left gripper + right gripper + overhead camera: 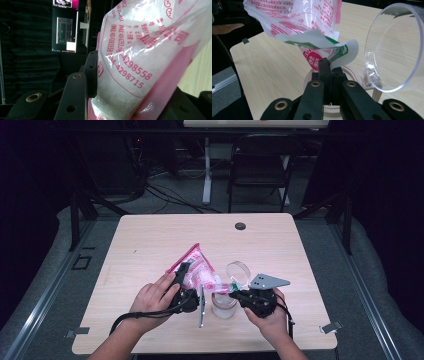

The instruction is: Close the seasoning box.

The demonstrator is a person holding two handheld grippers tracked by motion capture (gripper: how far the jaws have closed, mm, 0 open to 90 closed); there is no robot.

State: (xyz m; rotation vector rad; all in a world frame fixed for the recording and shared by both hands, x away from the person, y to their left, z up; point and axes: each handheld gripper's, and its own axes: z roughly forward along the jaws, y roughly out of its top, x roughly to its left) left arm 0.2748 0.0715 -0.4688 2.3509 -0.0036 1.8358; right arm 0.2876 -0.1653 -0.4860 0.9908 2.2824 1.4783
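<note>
A pink and clear plastic bag [196, 266] of white granules hangs tilted above the table, its lower corner toward a small clear jar [224, 306]. My left gripper [183, 279] is shut on the bag's body; in the left gripper view the bag [140, 62] bulges between the jaws of that gripper [135, 85]. My right gripper [233, 293] is shut on the bag's lower corner. In the right gripper view the gripper [325, 66] pinches the folded corner of the bag [322, 47] just over the jar's rim [352, 71]. The jar's round clear lid [394, 47] stands swung open.
The light wooden table [150, 240] has a small black disc [240, 226] near its far edge. A black folding chair [260, 165] and a table leg stand beyond it. Both hands work near the table's front edge.
</note>
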